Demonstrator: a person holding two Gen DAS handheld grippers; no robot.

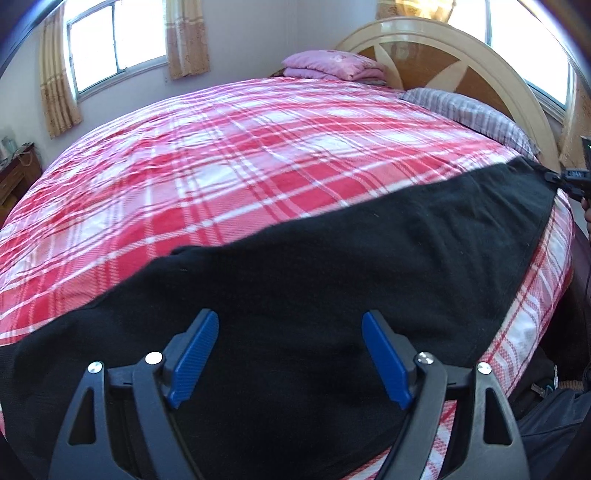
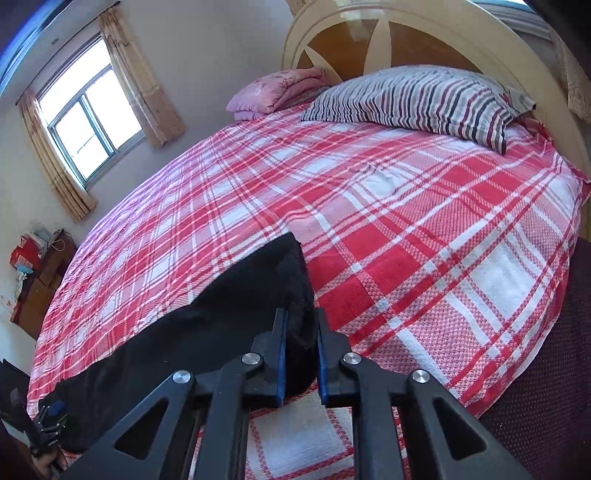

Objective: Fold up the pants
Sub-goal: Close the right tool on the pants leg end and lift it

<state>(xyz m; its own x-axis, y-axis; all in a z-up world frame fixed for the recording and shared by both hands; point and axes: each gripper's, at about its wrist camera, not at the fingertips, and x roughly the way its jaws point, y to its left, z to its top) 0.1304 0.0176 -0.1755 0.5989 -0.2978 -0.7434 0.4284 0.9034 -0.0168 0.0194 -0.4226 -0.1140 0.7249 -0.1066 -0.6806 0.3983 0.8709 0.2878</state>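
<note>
Black pants (image 1: pixel 332 258) lie stretched along the near edge of a bed with a red and white plaid cover (image 1: pixel 221 155). My left gripper (image 1: pixel 290 325) is open, its blue pads spread wide just above one end of the pants. My right gripper (image 2: pixel 301 325) is shut on the other end of the pants (image 2: pixel 258 295), with black cloth bunched between the blue pads. In the left wrist view the right gripper (image 1: pixel 570 181) shows at the far right, at the corner of the pants. In the right wrist view the left gripper (image 2: pixel 51 417) shows at the lower left.
A striped pillow (image 2: pixel 417 99) and a folded pink blanket (image 2: pixel 277 94) lie at the head of the bed by the curved wooden headboard (image 2: pixel 388 33). A window with curtains (image 2: pixel 85 118) is on the far wall. A wooden cabinet with clutter (image 2: pixel 37 273) stands left of the bed.
</note>
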